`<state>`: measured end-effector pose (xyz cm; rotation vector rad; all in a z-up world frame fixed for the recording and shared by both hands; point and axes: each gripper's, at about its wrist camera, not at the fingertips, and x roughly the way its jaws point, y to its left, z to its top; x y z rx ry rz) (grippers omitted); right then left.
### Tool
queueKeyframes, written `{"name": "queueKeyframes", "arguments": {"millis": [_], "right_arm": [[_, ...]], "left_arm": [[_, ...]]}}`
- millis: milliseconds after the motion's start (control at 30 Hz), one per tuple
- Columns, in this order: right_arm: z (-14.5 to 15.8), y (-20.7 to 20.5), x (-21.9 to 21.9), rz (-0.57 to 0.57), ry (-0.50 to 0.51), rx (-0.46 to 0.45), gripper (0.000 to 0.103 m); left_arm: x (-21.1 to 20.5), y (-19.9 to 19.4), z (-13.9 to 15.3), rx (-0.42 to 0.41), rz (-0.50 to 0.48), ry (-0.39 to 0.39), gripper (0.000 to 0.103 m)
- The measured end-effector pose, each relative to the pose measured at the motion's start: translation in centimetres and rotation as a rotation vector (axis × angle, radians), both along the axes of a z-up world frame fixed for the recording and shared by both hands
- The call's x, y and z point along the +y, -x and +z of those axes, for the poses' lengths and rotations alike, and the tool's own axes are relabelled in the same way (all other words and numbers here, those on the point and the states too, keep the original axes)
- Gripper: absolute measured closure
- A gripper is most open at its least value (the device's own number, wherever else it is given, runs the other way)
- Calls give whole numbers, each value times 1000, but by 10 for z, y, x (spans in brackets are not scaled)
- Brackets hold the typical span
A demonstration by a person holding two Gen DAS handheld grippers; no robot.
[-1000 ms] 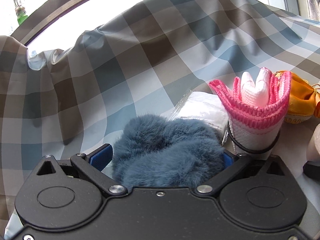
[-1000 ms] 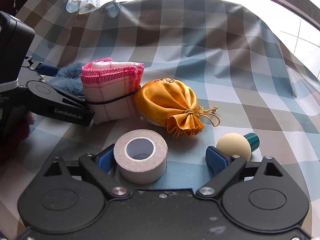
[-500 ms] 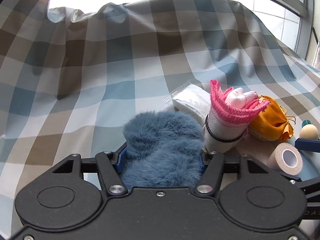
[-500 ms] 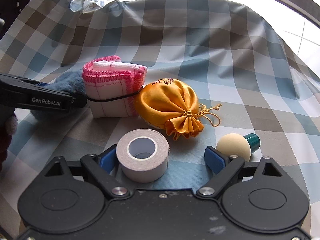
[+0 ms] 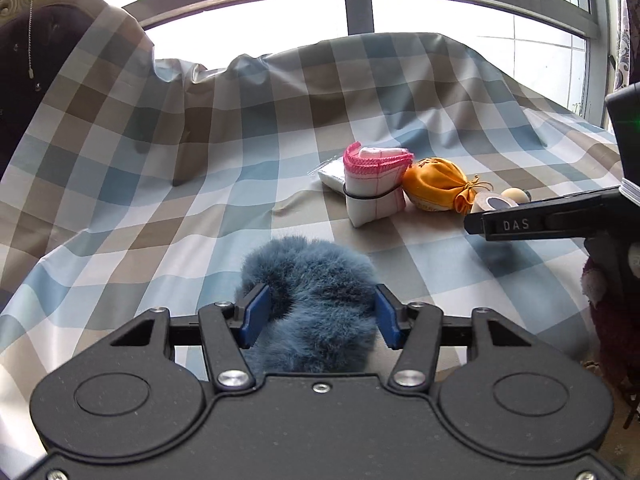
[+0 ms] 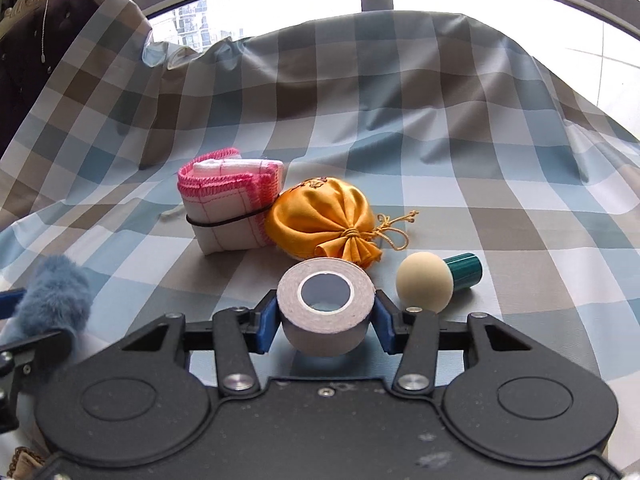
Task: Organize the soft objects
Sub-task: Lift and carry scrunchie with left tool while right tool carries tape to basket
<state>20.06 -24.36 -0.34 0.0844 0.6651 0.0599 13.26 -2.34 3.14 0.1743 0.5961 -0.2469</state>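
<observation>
Blue fur puff [image 5: 310, 300] sits clamped in left gripper [image 5: 316, 316]; right gripper [image 6: 326, 320], marked "DAS", is closing on tape roll [image 6: 326, 306].

Domestic room: a checked cloth [image 6: 400, 128] covers the furniture beneath a large window [image 5: 460, 8], beside an ornate upholstered chair [image 6: 36, 28].

Your blue furry piece [image 5: 312, 296] sits bunched between the left hand-held gripper's [image 5: 316, 312] blue pads. The tape roll [image 6: 326, 304] stands on edge, hole facing you, between the right hand-held gripper's [image 6: 326, 320] closing pads. Behind it, the pink-trimmed white cloth bundle [image 6: 230, 208], banded in black, touches the tied orange satin pouch [image 6: 324, 224]. A cream-headed, teal-handled puff [image 6: 426, 280] lies just right of the tape.
</observation>
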Motion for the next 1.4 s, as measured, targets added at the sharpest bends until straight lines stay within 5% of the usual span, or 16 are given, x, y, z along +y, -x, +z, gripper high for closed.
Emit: {"name": "queueKeyframes", "arguments": {"millis": [300,367,433,467,600,833,1200,1400], "right_arm": [[12,28,-10,-43,-12,-57,56],[13,32,-6,-30,8,-72,56],[14,34,-3,-17,9,-78,56],[13,33,-3,-18,7,-70,56],[4,26,0,-28,38,-8,56],[-9,14,-1,-59,72,86,55],[-11,11,6,-56,123,86,52],[-13,9,6,-44,93,86,38]], "left_arm": [[-15,31,4,1,12,-9,49],[-17,28,2,-9,16,-28,34],[-18,21,0,-2,25,-50,8],[-17,18,0,-4,39,-55,6],[-11,4,-8,15,97,-56,6],[-10,-34,-31,208,94,-51,5],[-5,-60,-40,242,106,29,2],[-3,-54,-42,203,97,48,2]]}}
